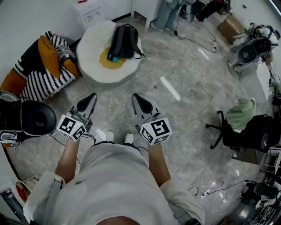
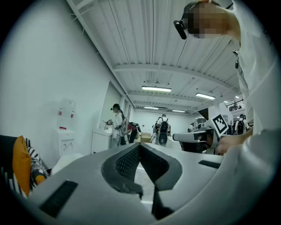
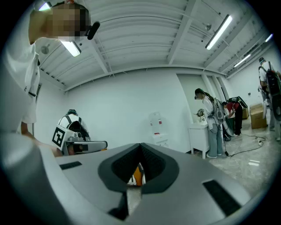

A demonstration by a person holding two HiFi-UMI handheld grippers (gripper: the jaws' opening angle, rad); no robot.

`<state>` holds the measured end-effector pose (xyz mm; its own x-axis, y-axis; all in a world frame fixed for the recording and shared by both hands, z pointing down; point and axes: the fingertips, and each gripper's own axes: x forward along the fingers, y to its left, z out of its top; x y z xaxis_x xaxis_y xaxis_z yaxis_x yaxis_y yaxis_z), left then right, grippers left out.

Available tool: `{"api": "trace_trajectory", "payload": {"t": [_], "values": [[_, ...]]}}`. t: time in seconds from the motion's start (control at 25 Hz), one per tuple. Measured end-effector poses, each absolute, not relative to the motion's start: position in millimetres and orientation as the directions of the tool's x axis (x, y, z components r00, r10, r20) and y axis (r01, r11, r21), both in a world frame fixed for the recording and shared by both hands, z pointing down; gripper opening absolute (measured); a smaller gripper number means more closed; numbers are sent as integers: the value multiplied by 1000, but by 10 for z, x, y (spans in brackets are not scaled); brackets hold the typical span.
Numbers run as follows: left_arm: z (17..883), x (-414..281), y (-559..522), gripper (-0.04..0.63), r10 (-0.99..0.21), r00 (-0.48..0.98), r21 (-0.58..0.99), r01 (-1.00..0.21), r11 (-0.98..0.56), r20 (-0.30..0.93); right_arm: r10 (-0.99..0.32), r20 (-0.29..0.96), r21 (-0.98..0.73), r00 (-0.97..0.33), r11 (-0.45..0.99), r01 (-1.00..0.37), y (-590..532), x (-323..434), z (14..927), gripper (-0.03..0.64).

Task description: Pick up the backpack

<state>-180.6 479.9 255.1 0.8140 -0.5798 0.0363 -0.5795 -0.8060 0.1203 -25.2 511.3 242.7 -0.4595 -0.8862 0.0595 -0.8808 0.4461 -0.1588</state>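
The jaws of both tools were pressed together with nothing between them. The left gripper [image 1: 90, 98] and right gripper [image 1: 138, 98] were held level in front of the person, side by side above the floor [image 1: 184, 88].

The backpack [image 1: 124, 41] lay well ahead of them. It was black and rested on the far side of a round white cushion [image 1: 92, 66], partly over its yellow patch [image 1: 105, 61], with a small blue thing [image 1: 115, 59] just beside its lower edge.

The main risk looked to be a poor catch. Shut jaws would only prod the bag, and the soft cushion would probably give under a push, so the fabric could slide away. Pinching a loose strap rather than the top handle might leave the bag swinging or slipping free. The blue thing could also be dragged along.

The floor between the person and the cushion looked open, with only a pale strip [image 1: 170, 88] off to the right. A striped cushion [image 1: 48, 74] crowded the left side, touching the white one. A white cabinet [image 1: 90, 11] stood close behind, so the near side seemed the freest approach. An office chair [image 1: 246, 132] stood well apart to the right.
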Motion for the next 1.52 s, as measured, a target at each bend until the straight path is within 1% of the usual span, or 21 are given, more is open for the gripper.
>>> {"api": "trace_trajectory", "payload": {"t": [0.36,0.6,1.0,1.32,1.52], "values": [[2473,-2177,4742,3,-580,815,125,-576,-808,10,-897,57,-172,-439,425,-889,5152,-517,2356,7],[2443,-2445,4636,3,-580,814,136,-575,-807,-3,-896,40,-221,-442,423,-879,5086,-704,2338,8],[2548,-2771,4526,3,-553,833,137,-546,-827,-15,-914,44,-206,-403,386,-899,5018,-987,2379,8],[2526,-3060,4365,2,-559,829,143,-551,-822,-25,-909,48,-214,-414,395,-893,4853,-1231,2335,8],[2550,-3092,4273,3,-558,829,155,-548,-822,-27,-906,55,-205,-420,401,-893,4749,-1303,2331,8]]}}
